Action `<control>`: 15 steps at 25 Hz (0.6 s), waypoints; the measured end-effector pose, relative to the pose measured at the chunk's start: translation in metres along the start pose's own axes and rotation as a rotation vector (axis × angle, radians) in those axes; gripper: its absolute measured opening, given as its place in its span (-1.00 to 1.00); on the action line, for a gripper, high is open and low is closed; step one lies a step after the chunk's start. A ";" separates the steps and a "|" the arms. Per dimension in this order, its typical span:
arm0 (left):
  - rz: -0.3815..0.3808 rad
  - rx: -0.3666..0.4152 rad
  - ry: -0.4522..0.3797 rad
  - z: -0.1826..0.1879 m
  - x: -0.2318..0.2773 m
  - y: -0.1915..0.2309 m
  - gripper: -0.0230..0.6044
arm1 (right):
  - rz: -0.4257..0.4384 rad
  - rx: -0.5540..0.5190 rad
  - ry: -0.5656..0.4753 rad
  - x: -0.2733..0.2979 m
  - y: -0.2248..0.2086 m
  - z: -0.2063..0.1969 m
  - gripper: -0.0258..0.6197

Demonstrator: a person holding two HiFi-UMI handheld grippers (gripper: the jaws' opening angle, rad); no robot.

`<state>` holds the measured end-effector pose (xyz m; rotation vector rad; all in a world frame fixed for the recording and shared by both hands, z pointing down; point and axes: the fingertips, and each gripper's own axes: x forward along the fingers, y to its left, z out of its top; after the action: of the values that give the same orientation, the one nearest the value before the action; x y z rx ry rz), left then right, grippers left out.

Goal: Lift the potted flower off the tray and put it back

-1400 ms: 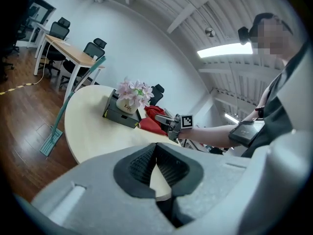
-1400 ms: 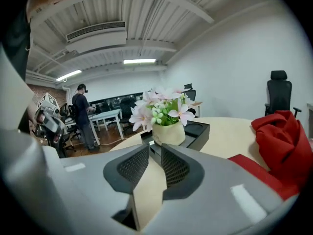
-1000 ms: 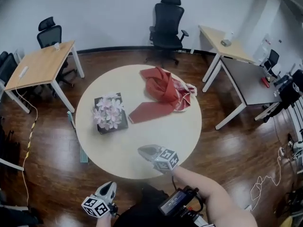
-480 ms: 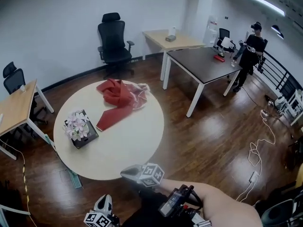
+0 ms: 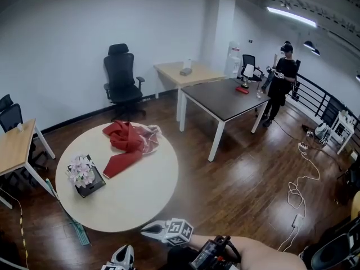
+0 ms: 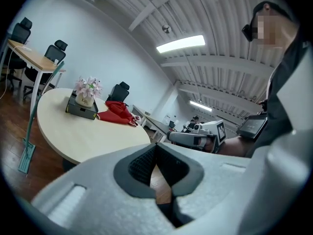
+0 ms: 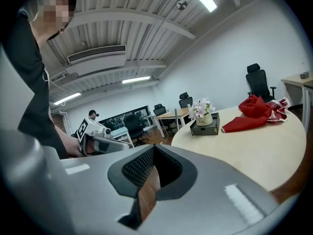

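A crumpled red cloth [image 5: 128, 144] lies on the round cream surface [image 5: 132, 198], toward its far side. Beyond it, a black high-backed office chair [image 5: 120, 79] stands near the white wall. To the right, a light wooden desk [image 5: 181, 73] adjoins a dark rectangular table [image 5: 225, 99], with a person in black [image 5: 279, 82] standing at its far end. A white cable [image 5: 295, 194] loops across the dark wooden floor [image 5: 236, 173].

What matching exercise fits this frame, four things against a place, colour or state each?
Things:
1 potted flower
2 cloth
3 office chair
4 right gripper

Descriptions:
A red, lying on the round table
B jaws shut, holding nothing
C black, away from the table
D standing on the dark tray

Pairs: 1-D; 2-A; 3-C; 4-B
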<state>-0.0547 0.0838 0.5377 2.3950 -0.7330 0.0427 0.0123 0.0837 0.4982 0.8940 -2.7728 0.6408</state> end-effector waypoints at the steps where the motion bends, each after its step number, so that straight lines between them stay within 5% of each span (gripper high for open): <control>1: -0.004 0.002 -0.004 -0.001 0.005 -0.002 -0.91 | 0.006 -0.004 -0.003 -0.003 0.001 0.000 -0.91; 15: -0.083 0.030 -0.047 -0.019 0.068 -0.033 -0.91 | 0.031 -0.009 -0.011 -0.051 -0.024 -0.010 -0.92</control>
<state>0.0224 0.0827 0.5488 2.4596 -0.6575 -0.0372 0.0681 0.0971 0.5012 0.8570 -2.8016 0.6291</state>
